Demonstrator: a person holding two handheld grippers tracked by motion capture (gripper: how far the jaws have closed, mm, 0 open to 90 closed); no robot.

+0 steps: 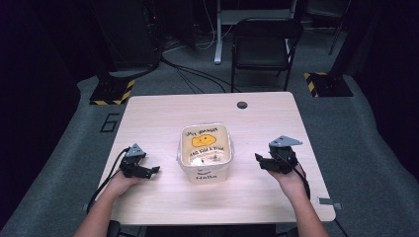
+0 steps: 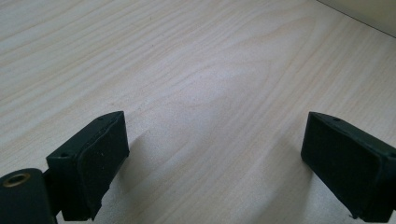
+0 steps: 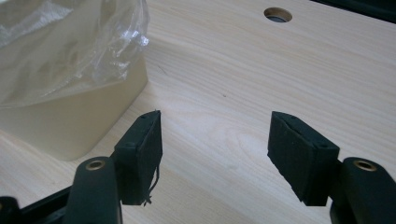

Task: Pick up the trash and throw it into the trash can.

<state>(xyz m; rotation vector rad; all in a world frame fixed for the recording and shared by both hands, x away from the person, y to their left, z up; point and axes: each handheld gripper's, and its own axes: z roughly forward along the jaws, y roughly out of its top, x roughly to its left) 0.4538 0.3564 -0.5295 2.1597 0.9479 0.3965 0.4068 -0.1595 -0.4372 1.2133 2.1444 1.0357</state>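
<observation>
A cream square bin [image 1: 205,153] lined with a clear plastic bag that has a yellow print stands in the middle of the wooden table [image 1: 163,113]. My left gripper [image 1: 148,171] rests low over the table to the bin's left, open, with bare wood between its pads [image 2: 100,158]. My right gripper [image 1: 260,160] sits to the bin's right, also open and holding nothing. In the right gripper view the bin [image 3: 70,116] and its crinkled bag [image 3: 79,42] lie just left of my gripper [image 3: 215,149].
A round cable hole [image 1: 241,104] lies near the table's far edge and appears again as the hole [image 3: 278,14] in the right gripper view. A black folding chair [image 1: 264,44] stands beyond the table. A small metal clip [image 1: 326,201] sits at the front right corner.
</observation>
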